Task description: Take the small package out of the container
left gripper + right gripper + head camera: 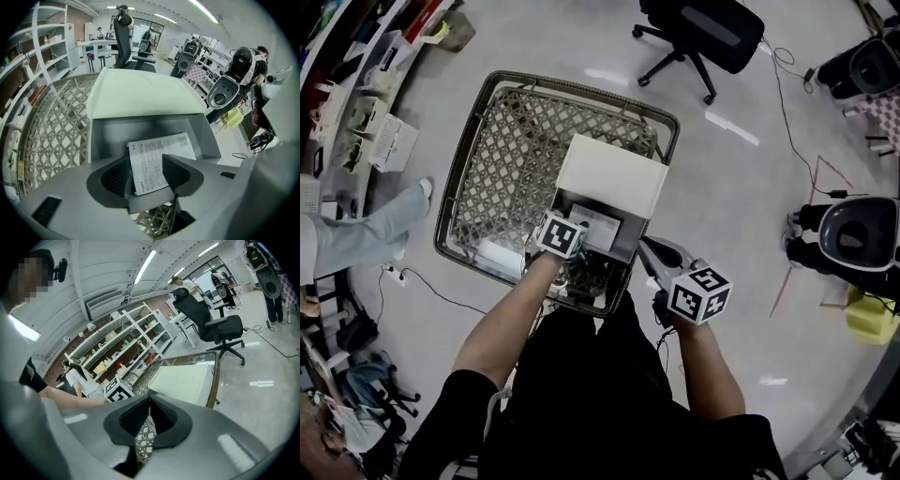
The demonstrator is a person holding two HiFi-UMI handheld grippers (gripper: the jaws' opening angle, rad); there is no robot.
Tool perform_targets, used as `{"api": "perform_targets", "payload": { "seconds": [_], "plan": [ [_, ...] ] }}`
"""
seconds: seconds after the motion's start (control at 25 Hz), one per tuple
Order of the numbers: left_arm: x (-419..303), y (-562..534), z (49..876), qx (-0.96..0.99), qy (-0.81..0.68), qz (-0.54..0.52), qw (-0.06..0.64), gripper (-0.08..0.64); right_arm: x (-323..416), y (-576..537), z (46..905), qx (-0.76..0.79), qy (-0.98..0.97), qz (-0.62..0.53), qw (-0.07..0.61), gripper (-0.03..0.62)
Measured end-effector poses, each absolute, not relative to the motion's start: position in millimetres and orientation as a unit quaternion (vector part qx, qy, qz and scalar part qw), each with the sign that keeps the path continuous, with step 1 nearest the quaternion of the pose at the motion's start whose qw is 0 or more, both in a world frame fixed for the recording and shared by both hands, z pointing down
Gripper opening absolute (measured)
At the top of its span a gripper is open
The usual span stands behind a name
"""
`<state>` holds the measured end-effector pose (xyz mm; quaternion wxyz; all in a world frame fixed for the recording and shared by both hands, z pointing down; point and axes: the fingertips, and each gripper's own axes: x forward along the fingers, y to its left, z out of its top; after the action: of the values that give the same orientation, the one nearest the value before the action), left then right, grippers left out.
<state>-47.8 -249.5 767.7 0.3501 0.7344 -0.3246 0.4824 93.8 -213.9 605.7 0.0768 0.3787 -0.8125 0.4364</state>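
Note:
A wicker basket [455, 192] stands on the floor. Inside it, a white box [609, 176] leans at the far right corner, with a grey package [623, 239] bearing a white printed label [600, 225] just in front of it. My left gripper [572, 239] points steeply down over the package. In the left gripper view its jaws [147, 176] stand open on either side of the package's near end, with the label [159, 159] between them. My right gripper [649, 248] hovers by the basket's right rim, shut and empty [149, 404].
A black office chair [703, 33] stands beyond the basket. Shelves [356, 84] line the left side, where a person's legs [366, 230] show. Grey seat-like machines [858, 234] and cables [797, 112] are on the floor at the right.

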Motion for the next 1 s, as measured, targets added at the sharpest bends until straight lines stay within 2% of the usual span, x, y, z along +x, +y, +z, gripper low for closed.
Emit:
{"api": "perform_targets", "payload": {
  "seconds": [0.28, 0.44, 0.6, 0.8, 1.0],
  "plan": [
    [-44, -243, 775, 0.726, -0.283, 0.511, 0.364, 0.218, 102, -212, 611, 0.379, -0.809, 0.444, 0.072, 0.021],
    [-21, -232, 770, 0.740, -0.231, 0.490, 0.400, 0.215, 102, -214, 610, 0.376, -0.809, 0.447, 0.071, 0.021],
    [-19, -237, 775, 0.738, -0.248, 0.523, 0.349, 0.226, 99, -215, 609, 0.369, -0.812, 0.446, 0.072, 0.021],
    [-20, -223, 781, 0.714, -0.218, 0.552, 0.373, 0.227, 98, -209, 610, 0.366, -0.814, 0.445, 0.078, 0.021],
    [1, -231, 783, 0.737, -0.217, 0.541, 0.343, 0.225, 104, -204, 609, 0.366, -0.812, 0.447, 0.080, 0.021]
  ]
}}
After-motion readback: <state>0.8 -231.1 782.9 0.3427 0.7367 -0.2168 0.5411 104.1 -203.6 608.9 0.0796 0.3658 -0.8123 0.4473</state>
